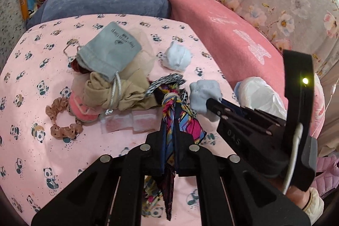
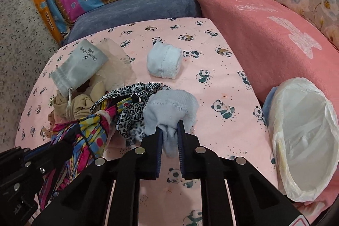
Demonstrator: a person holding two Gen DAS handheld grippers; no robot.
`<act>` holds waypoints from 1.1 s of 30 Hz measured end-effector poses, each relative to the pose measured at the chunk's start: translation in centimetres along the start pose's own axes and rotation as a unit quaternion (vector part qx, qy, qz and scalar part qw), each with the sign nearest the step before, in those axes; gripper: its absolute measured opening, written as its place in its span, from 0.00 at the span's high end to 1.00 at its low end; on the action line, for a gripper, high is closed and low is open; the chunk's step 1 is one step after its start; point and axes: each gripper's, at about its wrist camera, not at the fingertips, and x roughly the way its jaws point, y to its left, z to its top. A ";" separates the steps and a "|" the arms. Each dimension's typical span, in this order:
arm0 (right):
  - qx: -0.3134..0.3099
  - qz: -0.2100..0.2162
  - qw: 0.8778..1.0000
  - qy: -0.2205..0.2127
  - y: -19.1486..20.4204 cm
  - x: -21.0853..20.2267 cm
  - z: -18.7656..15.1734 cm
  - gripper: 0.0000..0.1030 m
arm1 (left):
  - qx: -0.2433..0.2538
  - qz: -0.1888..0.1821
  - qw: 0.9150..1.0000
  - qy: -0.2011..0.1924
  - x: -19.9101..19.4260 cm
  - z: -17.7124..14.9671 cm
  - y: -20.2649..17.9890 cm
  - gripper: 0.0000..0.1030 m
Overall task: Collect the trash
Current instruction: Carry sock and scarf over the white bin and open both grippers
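Observation:
My left gripper [image 1: 169, 137] is shut on a bright multicoloured scarf [image 1: 171, 107] knotted with a leopard-print cloth [image 2: 129, 115]; the scarf hangs down between the fingers above the pink panda sheet [image 1: 31, 82]. My right gripper [image 2: 169, 130] is shut on a rolled light-blue sock [image 2: 169, 107], with its pads pinching the sock's lower fold. Both grippers are side by side, and the right one [image 1: 211, 102] shows in the left wrist view. A second rolled light-blue sock [image 2: 164, 63] lies farther back on the sheet.
A small bin lined with a white bag [image 2: 305, 141] stands at the right by the pink blanket [image 2: 264, 39]. Left of the scarf lie a grey drawstring pouch [image 1: 110, 52], beige cloth [image 1: 118, 94], a brown scrunchie [image 1: 61, 120] and clear wrappers [image 1: 118, 124]. Pillows line the back.

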 end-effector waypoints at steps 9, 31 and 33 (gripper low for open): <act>0.039 -0.016 0.998 -0.046 -4.4 -6.9 -1.6 0.88 | 0.051 -0.023 0.998 -0.028 -2.5 0.5 -6.1 0.95; 0.152 -0.087 0.979 -0.103 -18.0 -13.3 -4.3 0.88 | 0.157 -0.088 0.983 -0.023 -0.2 1.9 -22.1 0.95; 0.161 -0.092 0.977 -0.102 -19.1 -13.2 -4.5 0.87 | 0.163 -0.094 0.982 -0.017 0.6 1.9 -23.1 0.94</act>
